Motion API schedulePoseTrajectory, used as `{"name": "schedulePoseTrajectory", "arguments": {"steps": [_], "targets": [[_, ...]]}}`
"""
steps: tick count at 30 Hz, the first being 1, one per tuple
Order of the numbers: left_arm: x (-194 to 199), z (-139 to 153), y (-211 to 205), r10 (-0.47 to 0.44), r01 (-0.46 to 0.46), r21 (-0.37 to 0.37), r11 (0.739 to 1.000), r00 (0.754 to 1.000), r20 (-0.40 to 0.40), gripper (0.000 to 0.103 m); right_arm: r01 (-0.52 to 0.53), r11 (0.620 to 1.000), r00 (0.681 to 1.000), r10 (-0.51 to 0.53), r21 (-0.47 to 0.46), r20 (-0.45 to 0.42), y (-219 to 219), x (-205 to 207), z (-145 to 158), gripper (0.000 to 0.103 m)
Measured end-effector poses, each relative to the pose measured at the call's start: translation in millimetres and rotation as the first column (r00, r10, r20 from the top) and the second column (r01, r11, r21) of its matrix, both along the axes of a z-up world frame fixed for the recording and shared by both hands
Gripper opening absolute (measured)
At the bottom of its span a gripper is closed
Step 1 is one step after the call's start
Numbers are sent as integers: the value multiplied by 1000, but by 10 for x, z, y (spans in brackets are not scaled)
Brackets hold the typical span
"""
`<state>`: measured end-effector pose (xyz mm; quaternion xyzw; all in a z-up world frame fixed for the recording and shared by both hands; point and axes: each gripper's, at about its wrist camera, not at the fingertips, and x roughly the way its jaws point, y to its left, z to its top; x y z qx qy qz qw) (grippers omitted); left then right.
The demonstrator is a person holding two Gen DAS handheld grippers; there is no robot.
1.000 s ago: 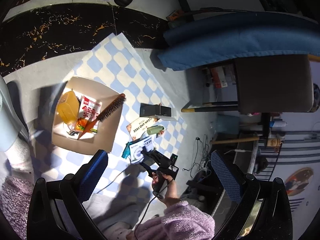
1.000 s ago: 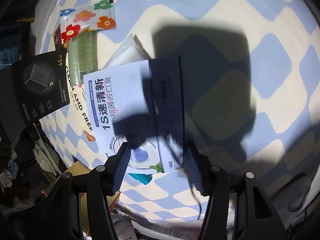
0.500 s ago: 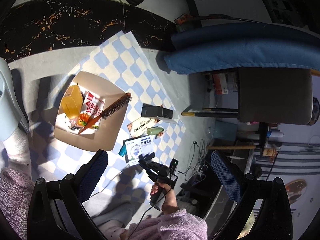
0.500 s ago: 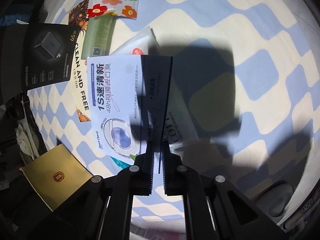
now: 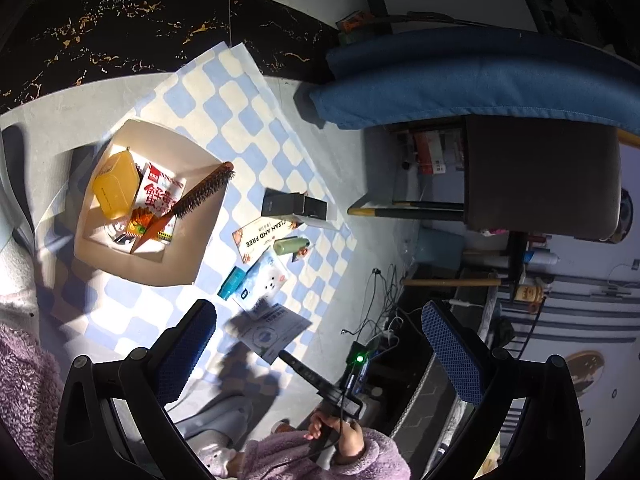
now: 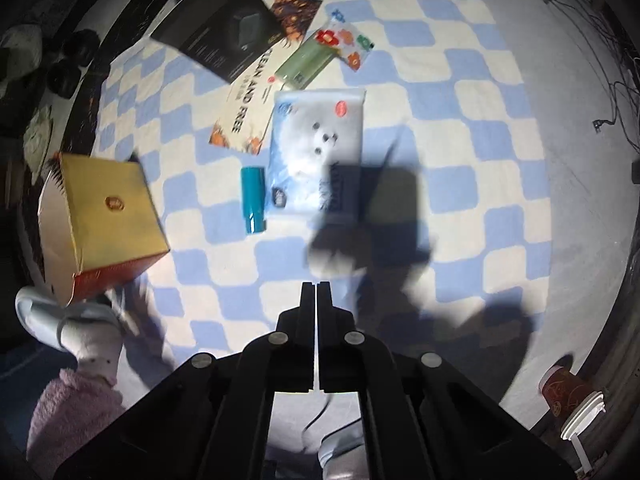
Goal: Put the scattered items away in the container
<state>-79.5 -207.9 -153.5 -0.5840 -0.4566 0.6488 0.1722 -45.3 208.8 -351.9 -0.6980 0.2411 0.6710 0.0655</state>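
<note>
Your right gripper [image 6: 318,292] has just closed and is clamped on one flat blue-and-white sachet [image 5: 276,332], held edge-on clear of the checked mat [image 6: 460,120]. Your left gripper [image 5: 316,312] hovers with its jaws wide apart, empty. Step in hand, as I read it: carrying the sachet. Next you need to swing it over the open cardboard box [image 5: 200,248] and let go inside. On the mat, counted: one teal tube [image 6: 253,200], one tissue pack [image 6: 320,148], one "CLEAN AND FREE" leaflet [image 6: 244,116], one green sachet [image 6: 306,62], one flowered packet [image 6: 346,46] and one black carton [image 6: 224,36]. That makes six. The box holds one yellow case [image 5: 114,190], one snack packet [image 5: 162,200] and one round brush [image 5: 200,196]; the bottom is unclear.
</note>
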Motion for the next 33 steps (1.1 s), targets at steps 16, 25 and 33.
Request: {"name": "schedulePoseTrajectory", "arguments": {"steps": [16, 25, 33], "targets": [[28, -138, 22, 66, -69, 69, 995, 997, 38, 103, 270, 963, 947, -269, 23, 175, 961, -4, -700, 71], [-92, -166, 73, 50, -53, 66, 996, 998, 43, 103, 488, 873, 850, -470, -19, 240, 1458, 321, -1247, 71], [-71, -258, 58, 79, -86, 78, 993, 993, 82, 103, 618, 770, 777, -570, -156, 266, 1442, 338, -1514, 71]]}}
